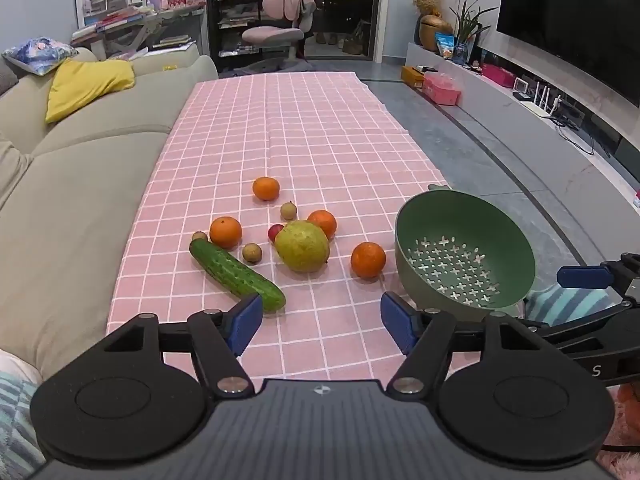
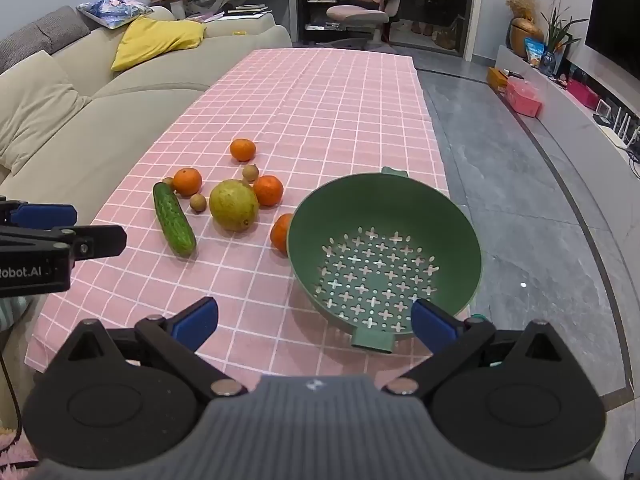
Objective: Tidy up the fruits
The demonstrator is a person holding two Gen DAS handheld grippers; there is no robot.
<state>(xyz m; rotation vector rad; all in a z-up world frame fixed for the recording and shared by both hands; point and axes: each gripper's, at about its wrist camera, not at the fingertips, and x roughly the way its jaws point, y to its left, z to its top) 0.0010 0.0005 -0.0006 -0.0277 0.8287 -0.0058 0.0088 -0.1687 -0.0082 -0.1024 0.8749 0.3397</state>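
Four oranges (image 1: 265, 188) (image 1: 225, 232) (image 1: 323, 223) (image 1: 368, 259); three longans (image 1: 288, 211) (image 1: 252, 253) (image 1: 199, 236); one cucumber (image 1: 237, 274); one yellow-green guava (image 1: 302, 245); one small red fruit (image 1: 274, 232); one green colander (image 1: 464, 254).

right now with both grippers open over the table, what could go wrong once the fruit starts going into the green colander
The colander sits at the tablecloth's right edge, so a dropped fruit or a nudge from the right gripper might tip it off.

The round oranges could roll; the nearest orange lies close to that same edge.

The cucumber lies just ahead of the left gripper, which may bump it on the way to the big yellow-green fruit.
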